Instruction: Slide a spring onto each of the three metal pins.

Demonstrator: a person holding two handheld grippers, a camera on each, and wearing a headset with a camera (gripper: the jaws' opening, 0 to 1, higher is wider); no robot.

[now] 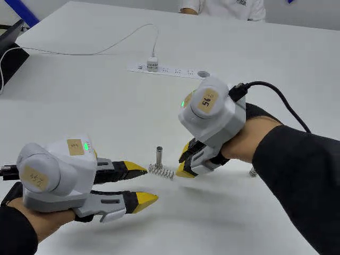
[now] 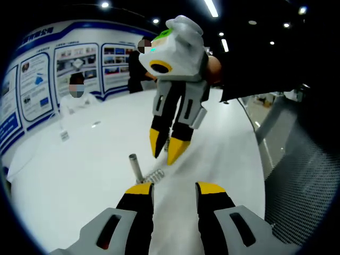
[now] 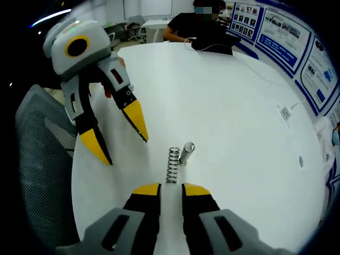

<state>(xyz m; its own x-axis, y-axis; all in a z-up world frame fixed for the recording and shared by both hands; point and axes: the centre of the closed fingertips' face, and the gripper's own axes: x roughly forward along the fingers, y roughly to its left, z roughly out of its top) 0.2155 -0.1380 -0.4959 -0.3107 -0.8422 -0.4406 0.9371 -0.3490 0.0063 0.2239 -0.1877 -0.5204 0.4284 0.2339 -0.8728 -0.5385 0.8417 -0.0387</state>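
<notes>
Lying on the white table [image 1: 106, 106], the spring [image 1: 161, 171] is resting beside the upright pin [image 1: 159, 157]. The right gripper [image 1: 185, 160] is hovering near its end, jaws slightly apart. The left gripper [image 1: 149, 183] is holding its jaws spread.

We take this for an office meeting room or showroom rather than a workshop: we see a large white tabletop [image 1: 79, 95] with a rounded edge, a white power strip [image 1: 164, 69] lying on it with 1 plug and its cable, and a mesh-backed office chair [image 3: 40, 154] just beside it. Along the wall we see a row of blue-bordered display boards [image 2: 69, 69] with printed photos and text. Strip lights [image 2: 211, 7] and small spotlights shine from a dark ceiling, and a person [image 3: 194, 29] sits at the tabletop's far edge.
</notes>
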